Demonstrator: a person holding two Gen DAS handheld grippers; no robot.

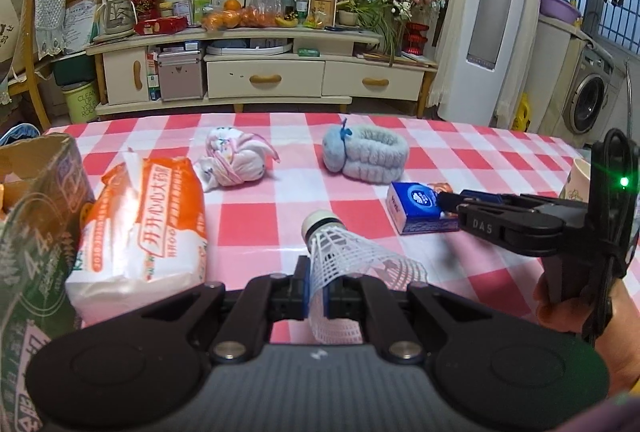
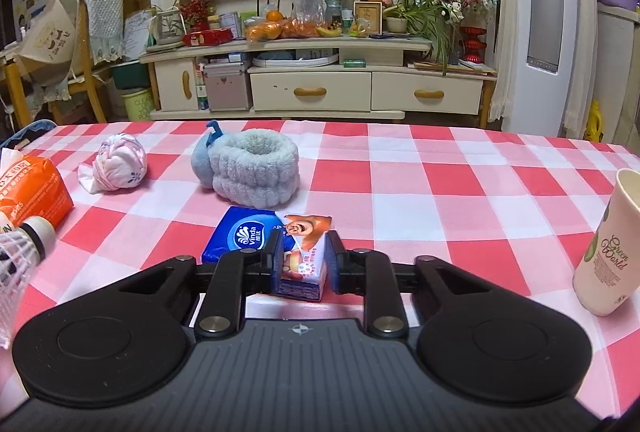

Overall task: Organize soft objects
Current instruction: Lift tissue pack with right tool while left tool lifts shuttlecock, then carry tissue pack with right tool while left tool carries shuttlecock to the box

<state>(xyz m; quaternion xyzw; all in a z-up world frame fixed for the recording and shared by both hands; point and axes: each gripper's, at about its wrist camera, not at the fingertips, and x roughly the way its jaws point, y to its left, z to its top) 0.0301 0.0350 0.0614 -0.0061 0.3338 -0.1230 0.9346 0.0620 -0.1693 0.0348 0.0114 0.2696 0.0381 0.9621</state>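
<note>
My left gripper (image 1: 317,288) is shut on the white plastic skirt of a shuttlecock (image 1: 340,252), held above the red-checked table; the shuttlecock also shows in the right wrist view (image 2: 24,244). My right gripper (image 2: 302,260) is shut on a small tissue pack with a cartoon pig (image 2: 303,252), next to a blue Vinda tissue pack (image 2: 244,236) (image 1: 416,206). The right gripper also shows in the left wrist view (image 1: 444,202). A rolled pink-white cloth (image 1: 234,162) (image 2: 118,162) and a blue fluffy band (image 1: 364,156) (image 2: 252,168) lie farther back.
An orange-white bag (image 1: 148,224) (image 2: 28,192) lies at the left beside a cardboard box (image 1: 36,224). A paper cup (image 2: 608,244) stands at the right edge. The checked table (image 2: 460,200) ends before a TV cabinet (image 2: 320,88).
</note>
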